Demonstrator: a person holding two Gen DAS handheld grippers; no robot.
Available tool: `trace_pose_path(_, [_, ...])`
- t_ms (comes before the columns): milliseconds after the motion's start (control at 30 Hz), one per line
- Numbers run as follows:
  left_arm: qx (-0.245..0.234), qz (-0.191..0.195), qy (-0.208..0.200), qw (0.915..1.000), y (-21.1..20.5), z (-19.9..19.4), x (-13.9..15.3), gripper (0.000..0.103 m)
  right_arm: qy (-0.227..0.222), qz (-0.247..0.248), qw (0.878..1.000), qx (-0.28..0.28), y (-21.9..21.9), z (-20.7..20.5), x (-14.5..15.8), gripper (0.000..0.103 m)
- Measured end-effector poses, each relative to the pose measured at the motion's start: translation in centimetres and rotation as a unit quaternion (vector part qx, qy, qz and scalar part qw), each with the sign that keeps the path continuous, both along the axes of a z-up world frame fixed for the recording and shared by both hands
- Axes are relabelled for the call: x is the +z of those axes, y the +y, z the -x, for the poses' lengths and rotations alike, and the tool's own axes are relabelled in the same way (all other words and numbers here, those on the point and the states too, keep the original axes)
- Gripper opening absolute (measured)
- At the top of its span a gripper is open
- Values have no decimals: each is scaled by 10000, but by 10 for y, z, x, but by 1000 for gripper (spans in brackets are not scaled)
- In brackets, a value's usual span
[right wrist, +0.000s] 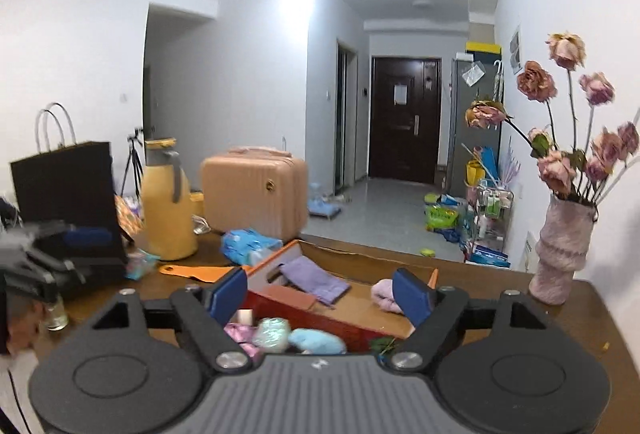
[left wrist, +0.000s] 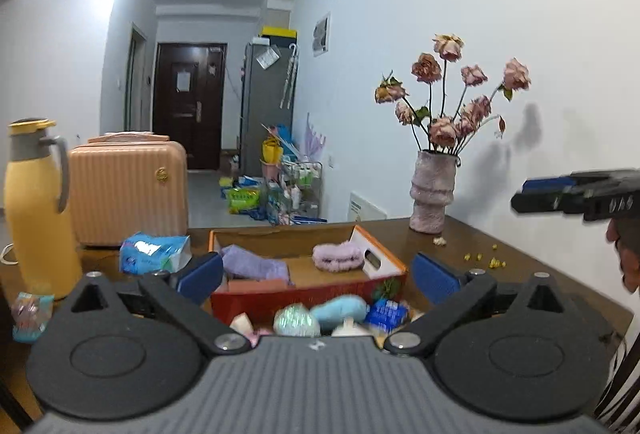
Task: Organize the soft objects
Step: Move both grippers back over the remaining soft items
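**Operator:** While both tools hang above the near edge of the tabletop, I have nothing in either one. My left gripper has its jaws spread wide and empty, and my right gripper is just as wide and just as empty.

**Observer:** Where are the soft things?

**Operator:** Split in two lots. The cardboard box sits mid-table, and I take it for the collecting place, since a purple cloth lies at its left end and a fluffy pink band toward its right end. Loose ones lie outside, against the box's red near wall: a light blue plush piece, a shiny pale green ball, and in the right wrist view something pink and shiny beside them.

**Observer:** And relative to the jaws?

**Operator:** In both views the loose pile shows low between the fingers, close under the tool body, so I judge it to lie below and just ahead of the tips. The box contents are further out. The blue plush is nearest centre for either gripper.

**Observer:** Anything in the way?

**Operator:** The yellow flask and a blue tissue pack stand toward the left edge, and the vase toward the far right corner. All stand clear of the pile. My guess is a downward reach comes next.
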State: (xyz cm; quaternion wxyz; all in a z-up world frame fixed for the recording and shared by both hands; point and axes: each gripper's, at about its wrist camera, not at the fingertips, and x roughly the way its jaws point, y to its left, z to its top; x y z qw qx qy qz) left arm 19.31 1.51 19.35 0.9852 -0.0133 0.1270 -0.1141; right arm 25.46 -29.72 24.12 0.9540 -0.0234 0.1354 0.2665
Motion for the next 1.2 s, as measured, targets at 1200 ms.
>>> trace_pose_path(1200, [-406,562,1209,9902,-32,-56,-134,103,636,-594,9950,-488,18,-3,-174,76])
